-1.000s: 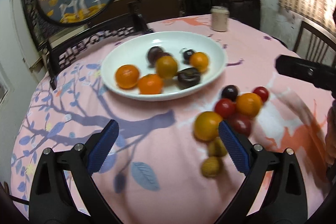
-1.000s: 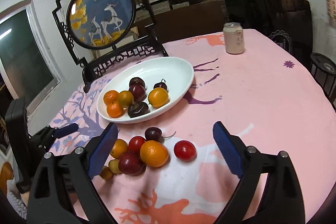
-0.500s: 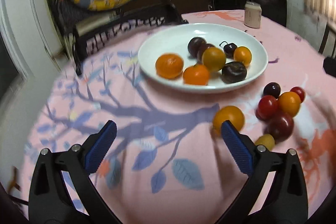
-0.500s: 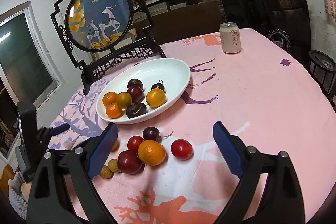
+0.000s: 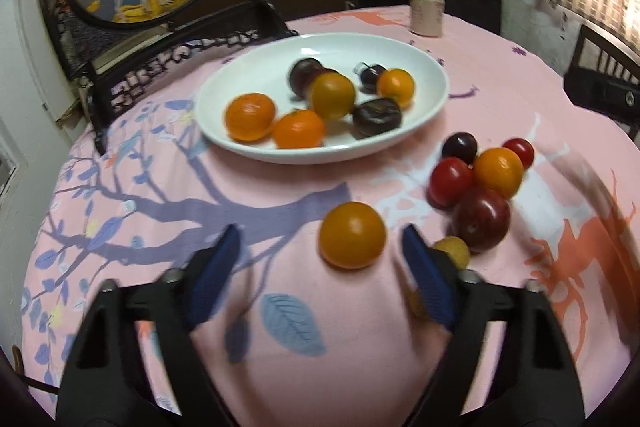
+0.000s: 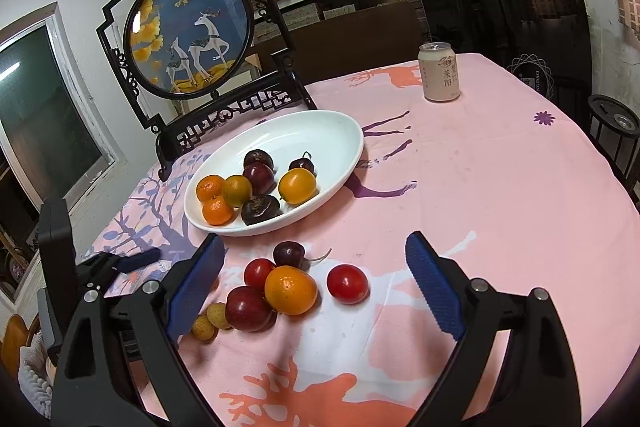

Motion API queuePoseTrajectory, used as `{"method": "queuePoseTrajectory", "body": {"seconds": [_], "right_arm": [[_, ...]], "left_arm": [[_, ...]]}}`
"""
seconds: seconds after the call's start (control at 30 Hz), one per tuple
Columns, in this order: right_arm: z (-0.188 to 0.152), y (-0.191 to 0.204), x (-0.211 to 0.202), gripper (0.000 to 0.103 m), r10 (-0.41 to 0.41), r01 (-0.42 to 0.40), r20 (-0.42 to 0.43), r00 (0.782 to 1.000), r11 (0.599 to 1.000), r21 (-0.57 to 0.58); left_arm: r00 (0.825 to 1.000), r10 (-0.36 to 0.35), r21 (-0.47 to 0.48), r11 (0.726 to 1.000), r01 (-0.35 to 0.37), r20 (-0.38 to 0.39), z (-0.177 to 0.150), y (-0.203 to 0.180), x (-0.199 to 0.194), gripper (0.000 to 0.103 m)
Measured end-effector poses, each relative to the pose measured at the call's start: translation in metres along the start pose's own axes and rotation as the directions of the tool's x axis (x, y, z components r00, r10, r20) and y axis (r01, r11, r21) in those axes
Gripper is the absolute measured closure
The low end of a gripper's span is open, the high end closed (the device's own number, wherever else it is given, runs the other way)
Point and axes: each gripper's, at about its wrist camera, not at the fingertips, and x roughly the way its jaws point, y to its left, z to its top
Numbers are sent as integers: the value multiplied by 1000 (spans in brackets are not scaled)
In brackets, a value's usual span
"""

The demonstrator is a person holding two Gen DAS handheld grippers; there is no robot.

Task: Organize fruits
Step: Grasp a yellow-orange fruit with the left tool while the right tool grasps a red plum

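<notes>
Your left claw (image 5: 320,259) is wide open and empty, so center it on the orange (image 5: 353,235) at 12 o'clock before you close.

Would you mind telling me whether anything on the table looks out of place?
Yes: several fruits sit loose on the pink tablecloth in front of the white plate rather than in it, including one orange lying apart from the cluster. Nothing looks spilled or damaged.

Both grippers, left gripper (image 5: 320,259) and right gripper (image 6: 316,267): black plastic frames with triangular cutouts, silver screws at the joints, blue textured finger pads (image 6: 434,285) (left view blurred).
</notes>
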Motion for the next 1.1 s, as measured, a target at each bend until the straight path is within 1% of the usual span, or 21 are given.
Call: {"method": "queuePoseTrajectory", "body": {"seconds": [0.03, 0.07, 0.1, 0.17, 0.27, 0.33, 0.4, 0.47, 0.5, 0.53, 0.6, 0.7, 0.73, 0.8, 0.9, 0.93, 1.07, 1.1], "right_arm": [[0, 0, 0, 11, 0, 0, -2, 1000, 1000, 0], [-1, 0, 1, 11, 0, 0, -5, 1000, 1000, 0], [-1, 0, 2, 11, -2, 2, -9, 1000, 1000, 1], [-1, -1, 2, 11, -5, 5, -10, 1000, 1000, 5], [-1, -2, 3, 11, -8, 8, -17, 1000, 1000, 4], [-2, -4, 8, 11, -11, 12, -44, 999, 1000, 7], [-4, -8, 14, 12, -16, 18, -77, 997, 1000, 19], [-6, -13, 22, 27, -5, 9, -118, 993, 999, 37], [-8, -16, 25, 38, 5, 2, -138, 990, 999, 48], [-9, -17, 27, 46, 11, -2, -149, 989, 999, 54], [-12, -18, 30, 50, 22, -11, -169, 985, 998, 63], [-13, -19, 31, 51, 15, -4, -172, 985, 998, 64], [-13, -20, 31, 54, 13, -2, -174, 985, 998, 67], [-14, -23, 33, 55, 15, -1, -182, 983, 997, 79], [-15, -25, 35, 61, 13, 4, -195, 981, 996, 84], [-16, -26, 37, 65, 14, 3, -202, 979, 996, 87], [-19, -27, 44, 68, 18, 2, -229, 973, 996, 89], [-20, -27, 46, 71, 17, 3, -230, 973, 996, 87]], "left_arm": [[1000, -17, 4, 1000, 17, -19, 0, -1, 5, 44], [999, -40, -1, 999, 40, -37, -1, -1, 8, 54], [997, -63, -8, 998, 62, -53, -1, -1, 12, 61], [993, -94, -24, 995, 92, -65, 0, 0, 16, 64], [995, -88, -40, 995, 86, -53, 0, 4, 13, 65], [997, -61, -53, 997, 59, -35, 0, 9, 9, 65], [998, -50, -77, 996, 48, -33, 0, 16, 7, 65], [999, -33, -97, 995, 29, -39, 0, 23, 8, 65], [999, -33, -106, 994, 29, -42, -1, 25, 8, 65], [998, -38, -111, 993, 33, -43, -1, 26, 8, 65], [998, -39, -109, 993, 34, -42, -1, 26, 8, 65], [998, -40, -102, 994, 35, -47, -1, 24, 8, 65], [998, -38, -102, 994, 33, -49, -1, 24, 9, 65], [998, -38, -104, 994, 32, -51, -2, 25, 9, 65], [998, -35, -106, 994, 29, -57, -3, 25, 10, 64], [998, -34, -107, 994, 28, -57, -3, 25, 10, 64], [998, -31, -113, 993, 25, -54, -2, 27, 10, 64], [998, -33, -114, 993, 27, -55, -2, 27, 10, 64]]}}
